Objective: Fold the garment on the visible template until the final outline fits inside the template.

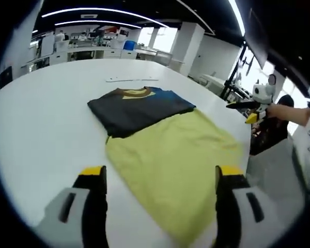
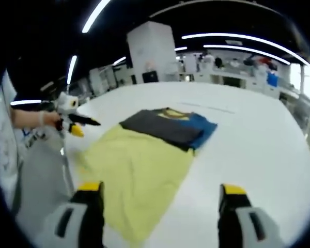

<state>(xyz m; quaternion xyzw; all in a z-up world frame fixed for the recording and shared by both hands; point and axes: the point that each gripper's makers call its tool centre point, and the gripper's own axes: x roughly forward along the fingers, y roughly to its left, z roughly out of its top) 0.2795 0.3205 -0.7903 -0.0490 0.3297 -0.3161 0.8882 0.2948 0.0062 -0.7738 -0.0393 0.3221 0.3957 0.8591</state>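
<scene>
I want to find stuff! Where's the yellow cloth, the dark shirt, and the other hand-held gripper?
yellow cloth (image 1: 170,160): left gripper view, middle of the fabric.
dark shirt (image 1: 137,109): left gripper view, its dark chest part.
right hand-held gripper (image 1: 243,105): left gripper view, at its tips.

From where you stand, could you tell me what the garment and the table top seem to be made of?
Garment: soft knit fabric, probably cotton jersey; matte, it lies limp with gentle wrinkles, yellow below, dark grey and blue above. Table: smooth white hard top, likely laminate or painted board; a faint sheen, no grain.

Left hand-held gripper (image 1: 161,178) and right hand-held gripper (image 2: 161,194), jaws apart, empty
</scene>
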